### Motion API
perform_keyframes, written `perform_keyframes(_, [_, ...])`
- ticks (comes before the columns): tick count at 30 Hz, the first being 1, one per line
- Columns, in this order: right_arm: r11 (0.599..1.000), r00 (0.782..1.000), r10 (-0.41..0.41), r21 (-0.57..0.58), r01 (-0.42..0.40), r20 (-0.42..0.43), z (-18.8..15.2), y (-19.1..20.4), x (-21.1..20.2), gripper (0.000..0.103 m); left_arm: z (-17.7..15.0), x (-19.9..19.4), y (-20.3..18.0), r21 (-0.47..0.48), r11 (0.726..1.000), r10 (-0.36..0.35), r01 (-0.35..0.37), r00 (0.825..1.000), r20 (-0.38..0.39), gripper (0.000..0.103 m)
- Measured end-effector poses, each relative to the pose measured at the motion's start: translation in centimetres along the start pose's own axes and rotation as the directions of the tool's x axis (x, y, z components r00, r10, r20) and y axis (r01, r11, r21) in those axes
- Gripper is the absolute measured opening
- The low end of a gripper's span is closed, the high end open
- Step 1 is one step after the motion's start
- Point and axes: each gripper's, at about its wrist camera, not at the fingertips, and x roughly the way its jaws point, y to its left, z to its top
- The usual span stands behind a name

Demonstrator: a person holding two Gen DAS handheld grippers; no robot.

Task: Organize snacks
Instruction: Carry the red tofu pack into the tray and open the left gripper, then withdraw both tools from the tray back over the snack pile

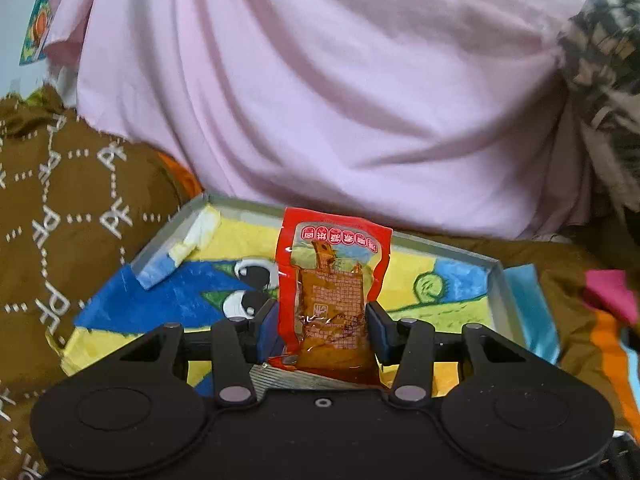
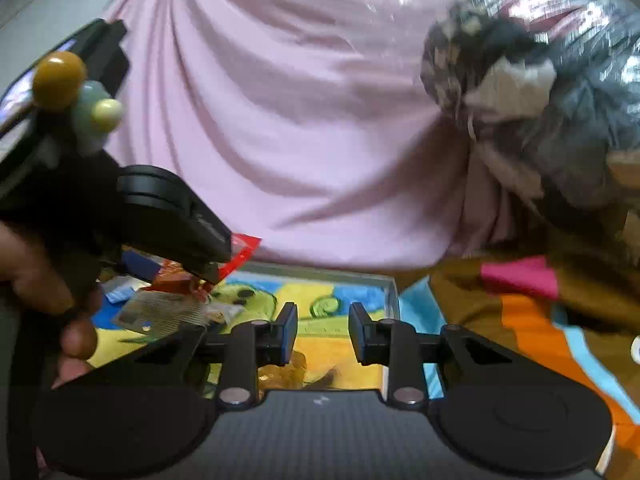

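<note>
A red plastic snack packet [image 1: 332, 292] with a brown filling and a printed label stands upright between the blue-padded fingers of the left claw [image 1: 326, 326], which presses on its lower half from both sides. The packet is held above a shallow box lid [image 1: 168, 240] with grey walls and a bright cartoon picture in yellow, blue and green on its floor. In the right wrist view the same packet [image 2: 240, 250] pokes out red from under the black body of the left claw [image 2: 200, 264], and a person's hand [image 2: 60, 304] grips that tool's handle at the left edge.

Below the packet, in the lid, lie more snacks: a silvery ribbed packet [image 2: 168, 314] and, nearer the right claw, a clear wrapper with amber contents [image 2: 288, 372].

The right claw [image 2: 323, 334] hangs over the right part of the lid with its jaws drawn in as narrow as they go; there is nothing between its pads.

The lid [image 2: 390, 292] rests on a brown patterned cloth [image 1: 60, 208] with white dotted lines. Behind it rises a large heap of pale pink fabric [image 1: 320, 100], and to the right lie a magenta piece [image 2: 520, 276] and an orange and light blue striped cloth [image 2: 560, 348].
</note>
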Motion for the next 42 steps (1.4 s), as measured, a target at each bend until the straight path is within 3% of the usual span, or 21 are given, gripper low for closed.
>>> perform_keyframes(3, [1.000, 0.997, 0.000, 0.015, 0.001, -0.079, -1.4, -0.1, 1.5, 0.032, -0.7, 1.0, 0.2, -0.009, 1.000, 0.011, -0.012, 1.000, -0.027, 0.048])
perform_keyframes(6, [0.998, 0.996, -0.010, 0.054, 0.014, -0.088, -1.7, -0.4, 1.7, 0.033, -1.1, 1.6, 0.5, -0.010, 1.000, 0.009, -0.010, 0.999, -0.046, 0.048])
perform_keyframes(18, [0.995, 0.997, -0.020, 0.100, 0.028, -0.079, -0.7, -1.1, 1.4, 0.063, -1.6, 2.4, 0.8, 0.012, 1.000, -0.001, 0.002, 0.996, -0.094, 0.050])
perform_keyframes(24, [0.994, 0.997, -0.027, 0.106, 0.035, -0.077, -0.5, -1.3, 1.3, 0.080, -1.3, 1.7, 1.3, -0.001, 1.000, 0.005, -0.005, 0.997, -0.083, 0.067])
perform_keyframes(29, [0.992, 0.997, -0.036, 0.118, 0.043, -0.064, -0.1, -1.3, 0.7, 0.089, -1.2, 0.3, 1.8, 0.001, 1.000, 0.018, -0.018, 0.998, -0.057, 0.091])
perform_keyframes(32, [0.991, 0.998, -0.039, 0.128, 0.045, -0.049, 0.3, -1.3, 0.2, 0.097, -1.0, -1.1, 2.4, -0.007, 1.000, 0.026, -0.026, 0.999, -0.038, 0.100])
perform_keyframes(36, [0.990, 0.999, -0.036, 0.137, 0.039, -0.026, 1.0, -1.1, -1.0, 0.103, -0.7, -3.1, 3.3, -0.015, 0.999, 0.028, -0.028, 0.999, -0.019, 0.102])
perform_keyframes(42, [0.990, 0.999, -0.049, 0.135, 0.048, 0.000, 1.8, -0.8, -3.5, 0.103, -0.6, -6.8, 4.9, -0.011, 0.999, 0.031, -0.031, 1.000, 0.002, 0.102])
